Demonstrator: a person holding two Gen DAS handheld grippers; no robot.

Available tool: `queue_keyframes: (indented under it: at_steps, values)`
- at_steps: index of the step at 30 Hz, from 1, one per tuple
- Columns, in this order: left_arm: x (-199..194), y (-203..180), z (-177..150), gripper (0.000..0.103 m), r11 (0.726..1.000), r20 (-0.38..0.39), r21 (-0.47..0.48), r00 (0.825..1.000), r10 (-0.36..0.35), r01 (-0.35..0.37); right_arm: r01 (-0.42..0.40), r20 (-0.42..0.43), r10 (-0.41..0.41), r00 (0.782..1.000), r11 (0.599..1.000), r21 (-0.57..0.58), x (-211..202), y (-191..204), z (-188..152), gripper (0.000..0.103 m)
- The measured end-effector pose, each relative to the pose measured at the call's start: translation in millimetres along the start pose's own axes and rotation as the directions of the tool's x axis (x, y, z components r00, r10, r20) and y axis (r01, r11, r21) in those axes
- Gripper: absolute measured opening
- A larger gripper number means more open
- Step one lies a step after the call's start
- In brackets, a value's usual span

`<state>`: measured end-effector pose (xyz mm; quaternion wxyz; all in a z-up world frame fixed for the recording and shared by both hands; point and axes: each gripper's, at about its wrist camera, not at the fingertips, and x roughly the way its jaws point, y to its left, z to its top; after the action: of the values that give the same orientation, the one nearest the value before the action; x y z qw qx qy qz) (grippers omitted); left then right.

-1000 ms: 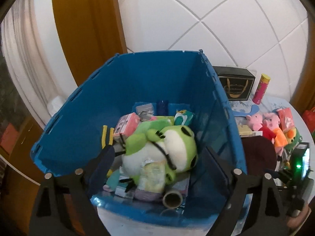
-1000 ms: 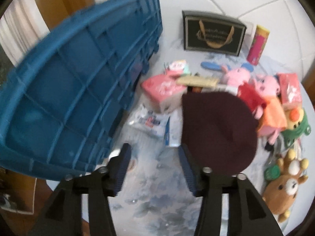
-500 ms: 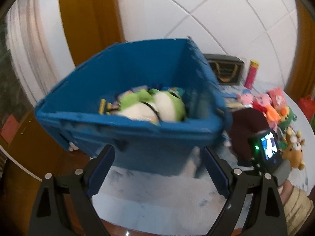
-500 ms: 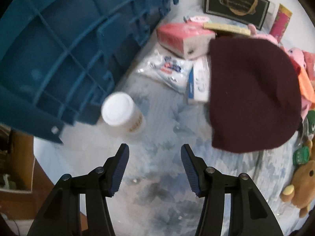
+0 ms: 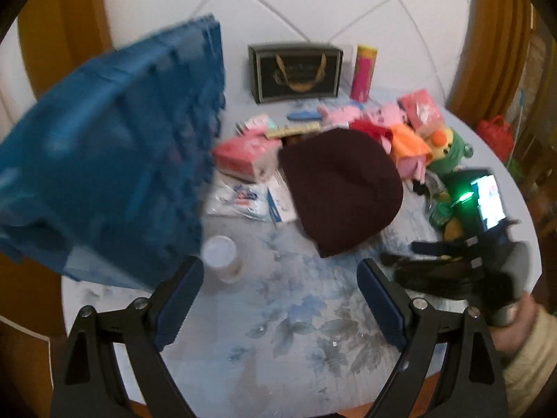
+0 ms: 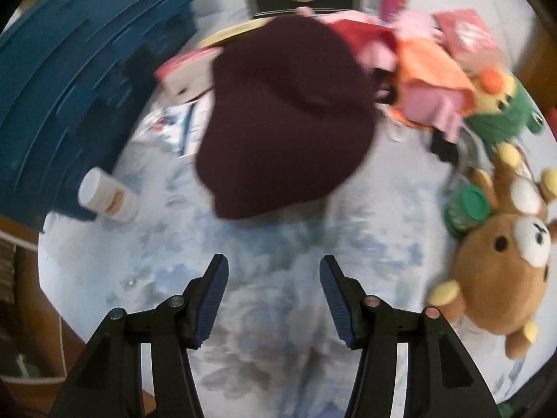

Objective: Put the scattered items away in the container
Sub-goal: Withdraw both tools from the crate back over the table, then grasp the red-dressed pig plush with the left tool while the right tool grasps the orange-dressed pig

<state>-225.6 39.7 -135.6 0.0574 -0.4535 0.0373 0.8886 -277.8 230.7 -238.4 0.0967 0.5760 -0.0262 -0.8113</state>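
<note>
Blue crate [image 5: 115, 160] at left on the floral tablecloth [image 6: 278, 313]; scattered items lie right of it. Left gripper [image 5: 278, 292]: jaws wide apart, empty, above the cloth near a white-capped bottle [image 5: 222, 257] whose label is too blurred to read. Right gripper [image 6: 273, 299]: jaws parted, empty, just near of the maroon beanie [image 6: 285, 118]. The far black box [image 5: 296, 69] bears a gold emblem, lettering unreadable. Brown plush [image 6: 501, 264] at right.
</note>
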Motion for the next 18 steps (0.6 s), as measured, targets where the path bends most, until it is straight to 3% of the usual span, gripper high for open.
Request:
queue_keyframes:
  at_steps: [1,6,11,18]
  values:
    - [10,-1,1,0.084,1.000,-0.010,0.006,1.000,0.003,-0.003,0.007,0.005,-0.007,1.000,1.000,0.011,-1,-6,2,0.055]
    - [46,-2,15,0.077,0.999,-0.047,0.009,0.998,-0.032,0.032,0.035,0.035,-0.037,0.999,0.997,0.074,-11,-31,16,0.055]
    - [67,-12,43,0.077,0.999,-0.052,0.002,0.997,-0.053,0.054,0.067,0.076,-0.077,0.994,0.991,0.120,-26,-59,39,0.054]
    - [97,-59,93,0.077,0.998,-0.051,-0.001,0.997,-0.058,0.058,0.092,0.113,-0.109,0.988,0.985,0.143,-39,-114,84,0.054]
